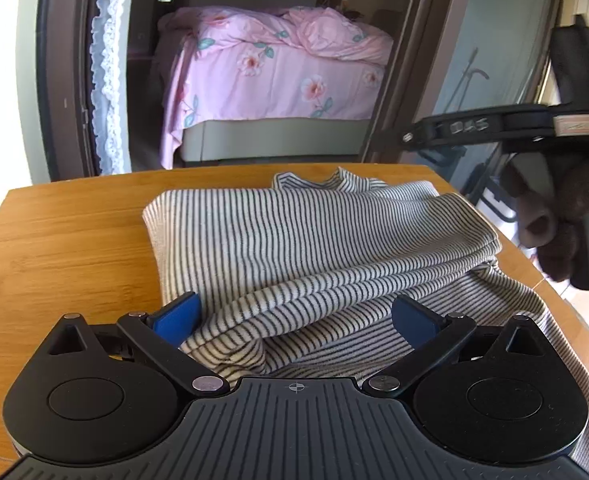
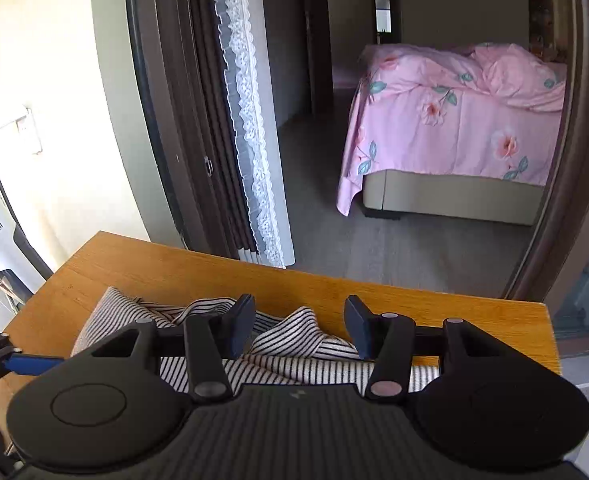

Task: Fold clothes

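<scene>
Striped garment (image 1: 314, 248), white with thin dark stripes, lying partly folded on the wooden table (image 1: 62, 240); in the left wrist view its long axis runs from the near edge away toward the far edge, with the neckline (image 1: 326, 180) at the far end and a folded layer lying diagonally across the top. Left hand-held gripper (image 1: 294, 316): blue pads spread wide apart, straddling a raised fold of the cloth at the near end, the left pad (image 1: 178, 316) touching the fabric, nothing clamped. Right hand-held gripper (image 2: 299, 328): fingers parted, held over the bunched collar region of the garment (image 2: 290, 332), with cloth visible between and below the pads; whether they touch it cannot be told. Beyond the table: a lace-edged curtain (image 2: 250, 128) at a doorway, then a bed (image 1: 278, 80) with a pink floral cover
</scene>
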Tool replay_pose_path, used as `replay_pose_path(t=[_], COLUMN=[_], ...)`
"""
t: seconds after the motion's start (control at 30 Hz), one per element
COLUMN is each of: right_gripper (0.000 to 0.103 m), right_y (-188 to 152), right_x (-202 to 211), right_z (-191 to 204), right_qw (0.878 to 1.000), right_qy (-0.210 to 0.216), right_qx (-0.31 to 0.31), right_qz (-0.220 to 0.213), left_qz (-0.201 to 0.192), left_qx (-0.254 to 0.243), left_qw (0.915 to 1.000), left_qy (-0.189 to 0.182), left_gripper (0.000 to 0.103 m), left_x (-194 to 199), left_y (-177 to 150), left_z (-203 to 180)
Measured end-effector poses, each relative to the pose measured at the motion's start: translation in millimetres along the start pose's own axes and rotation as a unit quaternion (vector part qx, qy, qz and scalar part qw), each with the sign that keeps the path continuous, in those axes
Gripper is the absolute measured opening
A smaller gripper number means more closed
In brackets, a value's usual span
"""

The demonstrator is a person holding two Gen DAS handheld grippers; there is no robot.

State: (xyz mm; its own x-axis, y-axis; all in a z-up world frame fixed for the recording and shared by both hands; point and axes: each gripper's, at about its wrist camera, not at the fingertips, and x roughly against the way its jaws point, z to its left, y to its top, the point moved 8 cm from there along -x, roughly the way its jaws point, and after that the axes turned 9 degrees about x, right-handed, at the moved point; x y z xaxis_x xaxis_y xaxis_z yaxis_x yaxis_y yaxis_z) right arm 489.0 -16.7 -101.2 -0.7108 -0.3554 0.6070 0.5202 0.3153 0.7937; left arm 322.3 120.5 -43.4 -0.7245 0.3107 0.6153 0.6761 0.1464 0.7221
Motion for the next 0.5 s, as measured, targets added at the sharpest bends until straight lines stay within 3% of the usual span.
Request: replay_pose_path(t=[0.2, 0.23, 0.27, 0.37, 0.5], right_gripper=[0.049, 0.036, 0.01, 0.006, 0.005], right_y=[-20, -22, -20, -4, 18], right_x=[-58, -59, -53, -13, 95], right_z=[2, 3, 4, 8, 19], right_qw=[0.999, 0.999, 0.999, 1.0, 0.996], right_qy=[-0.007, -0.009, -0.011, -0.003, 0.046], right_qx=[-0.006, -0.003, -0.004, -0.005, 0.017], right_qz=[0.051, 0.05, 0.048, 0.008, -0.074], left_qz=[-0.034, -0.039, -0.043, -0.044, -0.061], left_qx=[0.051, 0.058, 0.066, 0.096, 0.122], left_qw=[0.998, 0.9974, 0.9967, 0.9941, 0.9906], left_qy=[0.016, 0.019, 0.021, 0.024, 0.002], left_gripper=[0.103, 0.103, 0.103, 0.103, 0.103], left_x=[52, 59, 65, 70, 77], left_y=[9, 10, 11, 16, 32], left_z=[35, 42, 49, 64, 64])
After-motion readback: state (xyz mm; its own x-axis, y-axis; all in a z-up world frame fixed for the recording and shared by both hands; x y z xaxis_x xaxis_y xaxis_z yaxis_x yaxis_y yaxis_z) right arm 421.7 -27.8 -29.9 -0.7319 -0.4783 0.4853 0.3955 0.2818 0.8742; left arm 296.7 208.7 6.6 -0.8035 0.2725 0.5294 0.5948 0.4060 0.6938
